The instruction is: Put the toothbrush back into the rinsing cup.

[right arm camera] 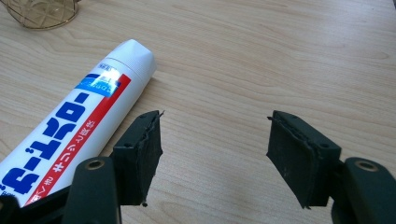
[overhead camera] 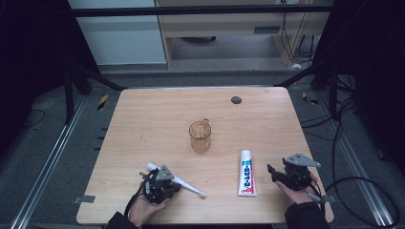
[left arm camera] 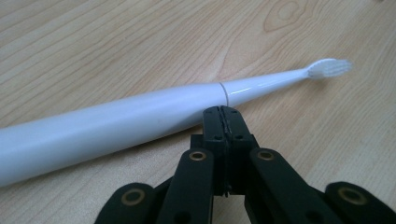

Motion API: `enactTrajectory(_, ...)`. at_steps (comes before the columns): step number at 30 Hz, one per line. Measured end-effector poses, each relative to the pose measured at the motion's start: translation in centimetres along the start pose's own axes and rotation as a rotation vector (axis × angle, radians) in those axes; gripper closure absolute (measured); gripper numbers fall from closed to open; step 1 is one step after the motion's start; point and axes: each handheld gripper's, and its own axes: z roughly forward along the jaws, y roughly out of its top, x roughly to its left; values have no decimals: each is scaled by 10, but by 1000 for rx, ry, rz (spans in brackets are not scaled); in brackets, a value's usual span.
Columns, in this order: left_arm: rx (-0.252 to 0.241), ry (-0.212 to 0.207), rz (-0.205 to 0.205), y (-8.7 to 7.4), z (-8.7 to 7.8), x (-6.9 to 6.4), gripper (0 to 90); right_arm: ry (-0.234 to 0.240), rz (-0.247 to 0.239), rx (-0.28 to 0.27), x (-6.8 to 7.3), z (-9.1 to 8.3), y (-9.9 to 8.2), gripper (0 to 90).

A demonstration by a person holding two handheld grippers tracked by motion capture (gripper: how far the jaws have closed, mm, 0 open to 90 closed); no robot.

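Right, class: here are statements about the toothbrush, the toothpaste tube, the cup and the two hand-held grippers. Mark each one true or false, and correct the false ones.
1. The toothbrush lies flat on the table. True.
2. The left hand-held gripper has its jaws wide open. False: they are shut together, beside the toothbrush.
3. The right hand-held gripper is open with nothing between its jaws. True.
4. The toothpaste tube stands inside the cup. False: it lies on the table, nearer the person than the cup.
5. The cup is amber and see-through. True.

On my desk [overhead camera: 143,114], the toothbrush [overhead camera: 184,183] lies left of the toothpaste [overhead camera: 246,172]; the cup [overhead camera: 199,136] stands behind both.
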Motion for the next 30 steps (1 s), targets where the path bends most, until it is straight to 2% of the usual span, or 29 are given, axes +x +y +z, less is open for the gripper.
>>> enactTrajectory(4, -3, 5, -8, 0, 2, 1, 894, 0, 1, 0, 0, 0, 0, 350)
enactTrajectory(14, -6, 9, 0, 2, 3, 2, 894, 0, 2, 3, 0, 0, 0, 350)
enactTrajectory(16, -26, 5, -4, 3, -1, 3, 892, -1, -1, 2, 0, 0, 0, 350)
enactTrajectory(18, -71, 20, -5, 8, -14, 6, 889, -2, -1, 2, 0, 0, 0, 350)
enactTrajectory(19, -71, 20, -5, 8, -14, 6, 888, -1, 0, 2, 0, 0, 0, 350)
enactTrajectory(21, -105, 40, -16, 12, -22, 12, 886, 0, 0, 4, 0, 1, 0, 351)
enactTrajectory(22, -124, 78, -22, 15, -30, 20, 880, 1, 2, 9, 0, 1, 0, 351)
enactTrajectory(24, -138, 118, -41, 16, -36, 30, 875, 2, 4, 9, 0, 1, 0, 351)
enactTrajectory(25, -138, 118, -41, 16, -36, 30, 874, 2, 4, 9, 0, 1, 0, 351)
enactTrajectory(26, -140, 165, -52, 16, -40, 41, 873, -1, -1, 8, 0, 2, 0, 351)
enactTrajectory(27, -140, 165, -52, 16, -40, 41, 871, -1, -1, 8, 0, 2, 0, 351)
enactTrajectory(28, -125, 186, -80, 14, -40, 53, 869, 0, 0, 10, 0, 3, 0, 352)
enactTrajectory(29, -125, 186, -80, 14, -40, 53, 867, 0, 0, 10, 0, 3, 0, 352)
enactTrajectory(30, -101, 210, -96, 11, -36, 62, 869, 1, 1, 13, 0, 3, -1, 352)
